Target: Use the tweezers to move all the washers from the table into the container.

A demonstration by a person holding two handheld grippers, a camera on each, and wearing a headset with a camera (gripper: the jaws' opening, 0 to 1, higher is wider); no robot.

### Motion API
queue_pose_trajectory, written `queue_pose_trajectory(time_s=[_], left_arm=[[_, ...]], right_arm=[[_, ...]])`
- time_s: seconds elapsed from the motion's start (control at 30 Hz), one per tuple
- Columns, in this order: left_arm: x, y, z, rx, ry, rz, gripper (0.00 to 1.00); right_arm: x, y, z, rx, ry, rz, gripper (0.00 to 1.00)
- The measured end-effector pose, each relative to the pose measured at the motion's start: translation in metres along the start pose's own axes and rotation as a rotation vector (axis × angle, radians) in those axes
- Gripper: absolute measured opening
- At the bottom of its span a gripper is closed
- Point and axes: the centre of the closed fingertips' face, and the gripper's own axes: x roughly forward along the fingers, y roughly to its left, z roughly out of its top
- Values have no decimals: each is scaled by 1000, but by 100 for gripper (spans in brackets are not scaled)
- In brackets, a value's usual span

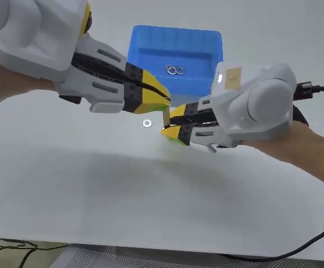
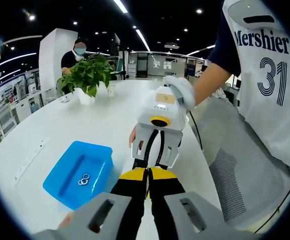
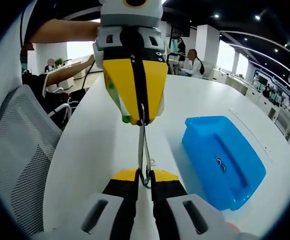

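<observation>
The metal tweezers (image 3: 143, 145) are held at both ends, a little above the white table. My right gripper (image 3: 145, 179) is shut on their near end, and my left gripper (image 3: 141, 119) is shut on the far end. In the head view the left gripper (image 1: 161, 99) comes in from the upper left. There the right gripper (image 1: 170, 132) enters from the right, with the tweezers (image 1: 166, 117) between them. One washer (image 1: 146, 123) lies on the table just left of the tweezers. The blue container (image 1: 151, 53) behind holds two washers (image 1: 175, 70). The left gripper view shows the container (image 2: 65, 175) at lower left.
The white table (image 1: 151, 195) stretches wide in front of the grippers, and its near edge runs along the bottom. A black cable (image 1: 318, 234) trails from the right gripper. A potted plant (image 2: 87, 75) stands far across the table, and a mesh chair (image 2: 235, 175) is beside it.
</observation>
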Motion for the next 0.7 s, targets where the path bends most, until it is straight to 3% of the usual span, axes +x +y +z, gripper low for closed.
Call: queue_pose_trajectory(time_s=[0.4, 0.7], left_arm=[[-6, -1, 7, 4, -1, 4, 5], [-19, 3, 26, 63, 1, 19, 5]], right_arm=[[-7, 3, 9, 6, -14, 1, 10], [-20, -5, 30, -27, -40, -39, 10]])
